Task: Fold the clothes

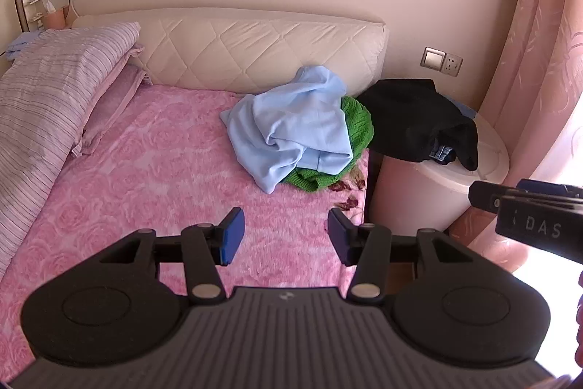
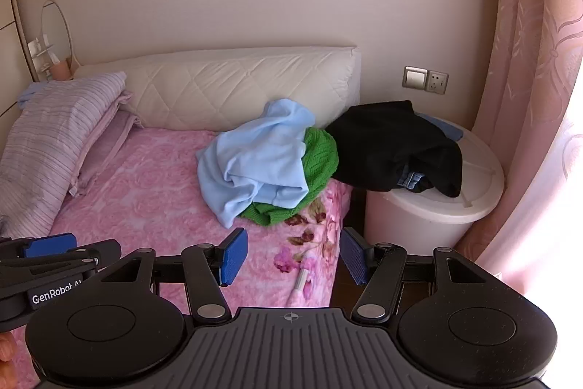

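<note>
shirt [image 1: 291, 119] light blue, crumpled on sweater [image 1: 359, 123], bed [image 1: 164, 170] | likely soft, light; pinch hem | left hand-held gripper [image 1: 286, 236] and right hand-held gripper [image 2: 293, 256] both spread wide, holding nothing

Three garments await folding: one light blue top [image 1: 291, 119] and one green knit [image 1: 359, 123] piled on the single bed [image 1: 145, 170], one black garment [image 1: 411, 112] draped over one round nightstand [image 1: 488, 148]; two pillows [image 1: 113, 104] are stacked nearby.
</note>
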Available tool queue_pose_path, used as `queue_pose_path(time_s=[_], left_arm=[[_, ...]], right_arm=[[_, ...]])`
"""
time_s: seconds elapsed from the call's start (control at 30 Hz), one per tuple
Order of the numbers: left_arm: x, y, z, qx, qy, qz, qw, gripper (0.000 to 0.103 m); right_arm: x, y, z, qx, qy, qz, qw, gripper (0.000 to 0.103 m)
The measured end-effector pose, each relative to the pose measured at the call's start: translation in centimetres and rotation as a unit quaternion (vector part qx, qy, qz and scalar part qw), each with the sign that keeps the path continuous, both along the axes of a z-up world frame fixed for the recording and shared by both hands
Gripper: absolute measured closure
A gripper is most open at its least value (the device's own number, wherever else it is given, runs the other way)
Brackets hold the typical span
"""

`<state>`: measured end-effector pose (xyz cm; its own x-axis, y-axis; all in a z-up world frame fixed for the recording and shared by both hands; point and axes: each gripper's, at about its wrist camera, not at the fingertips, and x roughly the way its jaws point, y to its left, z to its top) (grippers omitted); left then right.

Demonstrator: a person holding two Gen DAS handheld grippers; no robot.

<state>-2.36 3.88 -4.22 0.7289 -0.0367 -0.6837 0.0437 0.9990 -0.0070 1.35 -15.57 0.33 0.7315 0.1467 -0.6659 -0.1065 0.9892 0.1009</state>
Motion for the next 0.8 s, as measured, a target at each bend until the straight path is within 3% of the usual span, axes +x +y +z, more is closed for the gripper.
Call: queue_pose_path(time_s=[0.33,0.8], left_arm=[[-0.5,0.7,0.0,0.0,0.004,-0.01,0.9999,0.057],[2.3,0.4,1.1,-0.006,0.021,-0.005,0.9998,0.057]], right_arm=[[0.2,0.1,-0.3,0.002,0.003,-0.006,1.0,0.043],[0.9,0.1,-0.7,-0.005,0.009,-0.006,1.0,0.043]])
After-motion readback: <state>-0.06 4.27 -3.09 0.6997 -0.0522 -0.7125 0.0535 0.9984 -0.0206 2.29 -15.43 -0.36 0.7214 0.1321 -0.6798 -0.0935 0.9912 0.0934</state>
